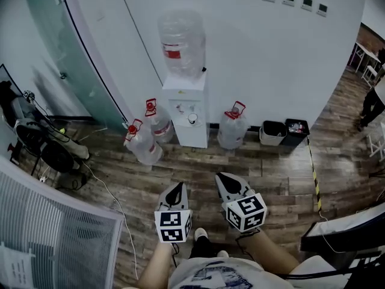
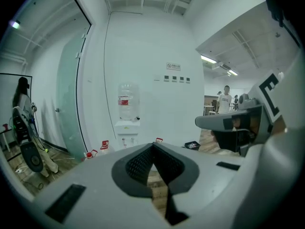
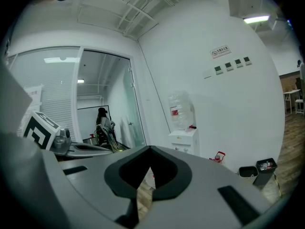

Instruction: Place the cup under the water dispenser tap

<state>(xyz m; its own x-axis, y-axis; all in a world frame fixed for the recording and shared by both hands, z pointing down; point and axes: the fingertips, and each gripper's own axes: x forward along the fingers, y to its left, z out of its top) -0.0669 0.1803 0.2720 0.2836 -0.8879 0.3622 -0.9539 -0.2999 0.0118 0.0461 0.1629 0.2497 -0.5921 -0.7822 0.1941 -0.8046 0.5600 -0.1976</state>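
The white water dispenser [image 1: 186, 110] stands against the far wall with a big clear bottle [image 1: 181, 44] on top. A small round white thing [image 1: 192, 118], which looks like the cup, sits in its tap recess. Both grippers hover over the wooden floor well short of the dispenser and point toward it. My left gripper [image 1: 176, 192] is shut with nothing between its jaws, and my right gripper [image 1: 225, 179] beside it is shut and empty too. The left gripper view shows the dispenser [image 2: 127, 130] far beyond the closed tips [image 2: 153, 147]. The right gripper view shows it [image 3: 183, 140] beyond its own tips [image 3: 150, 149].
Spare water bottles stand on the floor left [image 1: 143, 143] and right [image 1: 232, 128] of the dispenser. Two bins [image 1: 283, 132] stand by the wall to the right. A glass partition [image 1: 66, 53], a chair and cables [image 1: 48, 149] are at left. Yellow-black tape [image 1: 314, 173] runs along the floor.
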